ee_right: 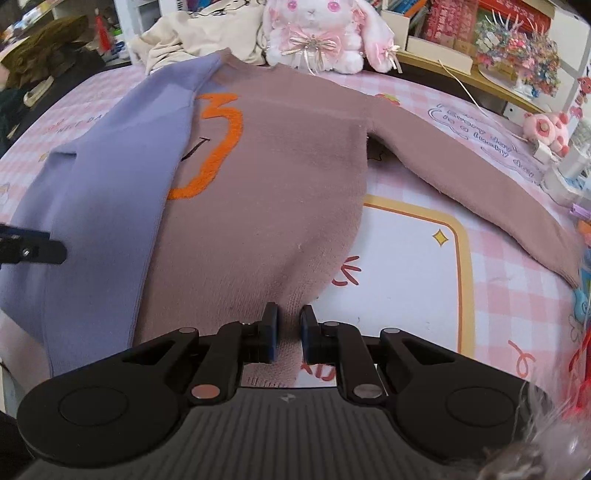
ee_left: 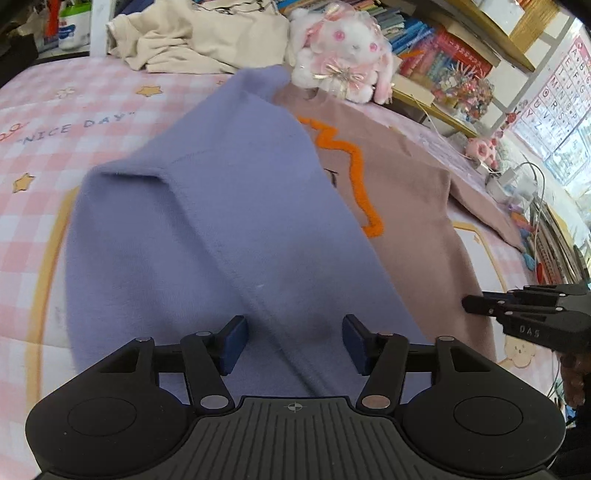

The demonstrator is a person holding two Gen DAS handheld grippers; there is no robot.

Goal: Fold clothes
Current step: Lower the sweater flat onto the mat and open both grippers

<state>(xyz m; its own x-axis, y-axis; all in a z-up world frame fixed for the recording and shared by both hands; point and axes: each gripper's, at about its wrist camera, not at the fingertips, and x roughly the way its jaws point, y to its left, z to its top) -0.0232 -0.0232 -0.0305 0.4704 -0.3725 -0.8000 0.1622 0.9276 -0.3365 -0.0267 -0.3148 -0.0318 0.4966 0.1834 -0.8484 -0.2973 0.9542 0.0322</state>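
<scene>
While the sweater (ee_right: pixel 266 192) lay flat on the bed (ee_right: pixel 413 258), its purple side (ee_left: pixel 192 236) was folded over; the right sleeve (ee_right: pixel 472 188) remained. My left tongs (ee_left: pixel 294 343) stood open, my right tongs (ee_right: pixel 287 332) pinched the hem.

Ahead of you a pink-and-white plush bunny (ee_right: pixel 314 33) sits at the far edge of the pink checked bedspread (ee_right: pixel 498 295), beside a crumpled cream garment (ee_left: pixel 192 37). To your right, shelves hold colourful books (ee_left: pixel 436 48), with a small pink plush toy (ee_right: pixel 546 129) nearby.
</scene>
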